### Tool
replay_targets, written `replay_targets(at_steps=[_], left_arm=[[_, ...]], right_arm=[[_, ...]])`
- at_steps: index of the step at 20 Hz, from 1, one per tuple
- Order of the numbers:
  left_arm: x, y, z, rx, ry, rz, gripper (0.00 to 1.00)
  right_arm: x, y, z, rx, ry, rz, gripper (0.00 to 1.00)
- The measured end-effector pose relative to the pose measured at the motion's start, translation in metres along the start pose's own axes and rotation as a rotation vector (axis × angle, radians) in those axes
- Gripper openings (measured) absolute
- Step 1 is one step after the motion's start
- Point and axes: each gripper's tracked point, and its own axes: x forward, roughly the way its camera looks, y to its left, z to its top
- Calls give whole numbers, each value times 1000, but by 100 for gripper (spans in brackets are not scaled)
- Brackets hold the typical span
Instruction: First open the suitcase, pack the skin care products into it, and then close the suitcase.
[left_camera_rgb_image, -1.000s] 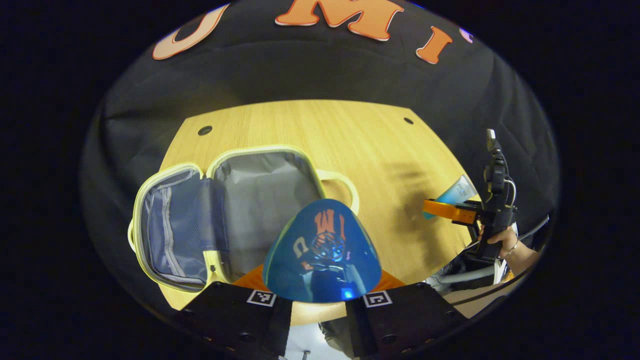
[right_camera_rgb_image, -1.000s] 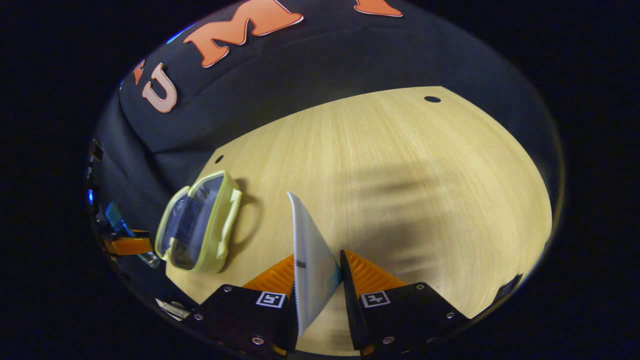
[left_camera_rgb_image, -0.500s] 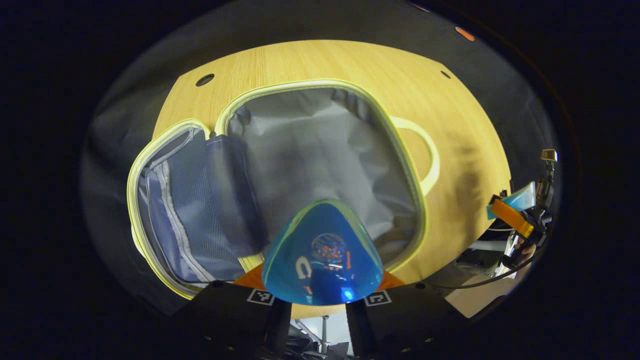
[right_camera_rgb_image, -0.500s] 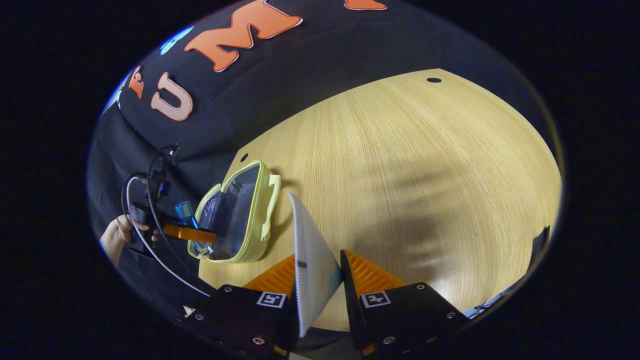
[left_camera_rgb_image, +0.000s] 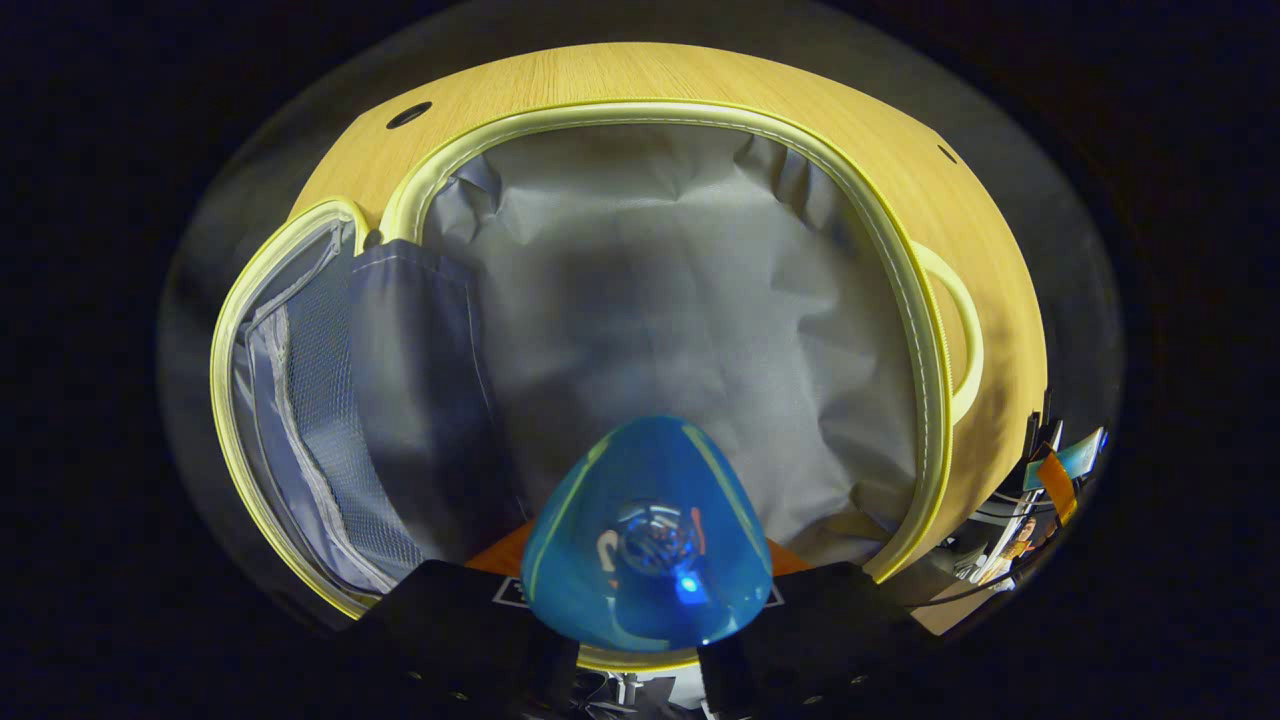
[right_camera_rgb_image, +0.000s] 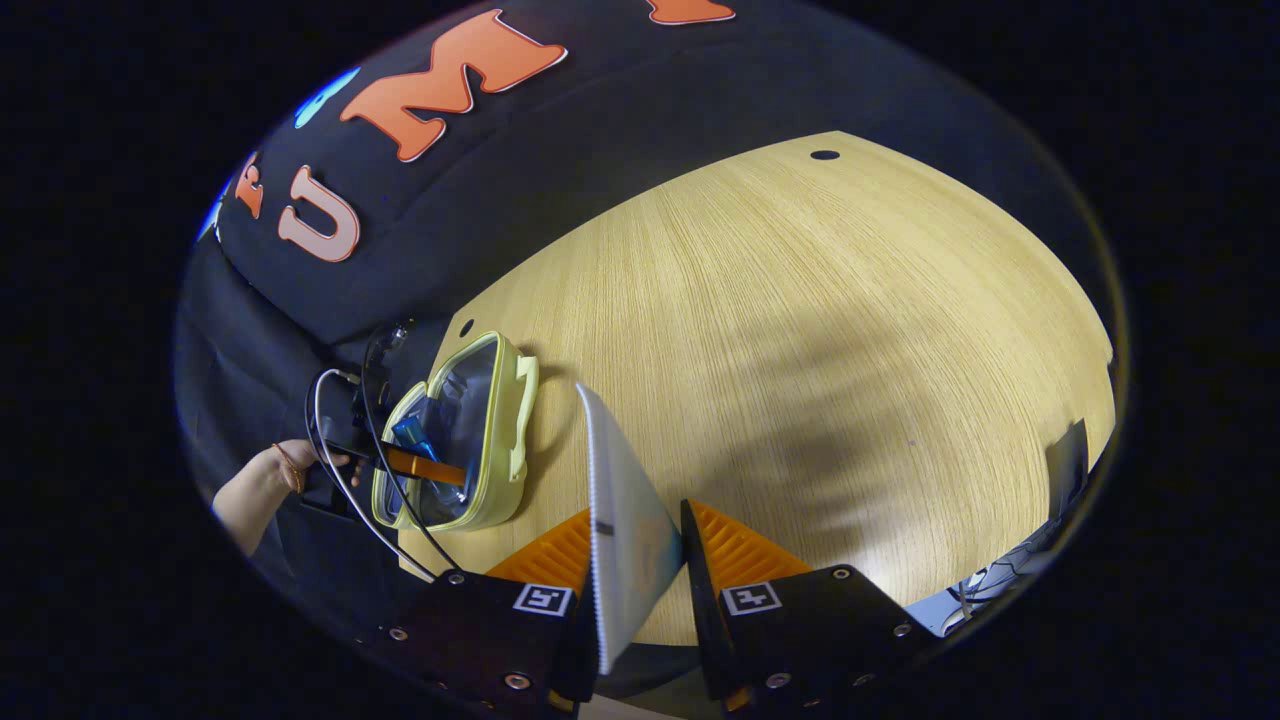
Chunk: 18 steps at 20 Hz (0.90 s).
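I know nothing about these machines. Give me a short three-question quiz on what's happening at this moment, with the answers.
1. True or false: the suitcase lies shut.
2. What does the left gripper hold? A) blue bottle B) sponge C) spoon
3. Fill in: the right gripper holds a white ____, above the table.

Key:
1. False; it lies open.
2. A, the blue bottle, over the suitcase's grey lining.
3. Tube.

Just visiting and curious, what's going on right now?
Left gripper shut on blue bottle, over the open suitcase. Right gripper shut on white tube above the table. Nothing blocking.
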Motion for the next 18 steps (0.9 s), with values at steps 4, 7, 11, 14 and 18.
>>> replay_targets(at_steps=[4,7,11,14,18], left_arm=[[2,-2,3,-6,-2,-3,51],[-6,-21,5,-1,-32,-45,79],[-54,-24,10,85,-189,0,100],[-99,-21,4,99,-356,1,98],[-154,4,-31,-51,-520,-56,99]], right_arm=[[1,10,6,-3,-4,15,41],[-1,19,12,-52,-17,18,41],[-7,47,45,-126,-50,60,41],[-7,84,76,-170,-61,117,41],[2,150,104,-274,-28,187,41]])
